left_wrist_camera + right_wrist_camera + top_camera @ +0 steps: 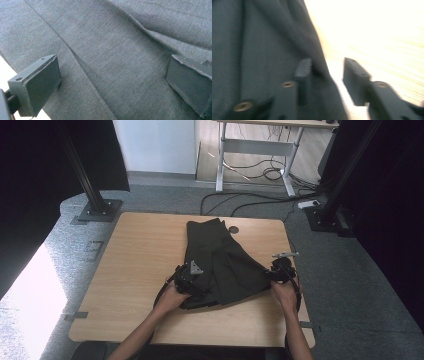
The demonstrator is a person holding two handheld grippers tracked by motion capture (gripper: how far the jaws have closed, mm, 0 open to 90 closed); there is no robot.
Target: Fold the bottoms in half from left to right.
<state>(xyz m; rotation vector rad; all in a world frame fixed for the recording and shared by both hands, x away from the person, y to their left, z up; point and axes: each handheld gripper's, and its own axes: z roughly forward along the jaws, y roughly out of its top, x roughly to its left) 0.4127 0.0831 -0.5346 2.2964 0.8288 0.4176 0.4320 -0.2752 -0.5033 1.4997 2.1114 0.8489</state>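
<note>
Dark grey woven garment (222, 265) lies part-folded near the table's (140, 250) front edge; our left gripper (110, 82) and right gripper (327, 80) gape, grasping nothing yet.

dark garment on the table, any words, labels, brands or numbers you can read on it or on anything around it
None can be read.
The dark garment shows plain fabric, with no tag or print in view.
The left gripper and the right gripper show plain black jaws with no markings.
The white object on the floor beyond the table is too small to read.
</note>
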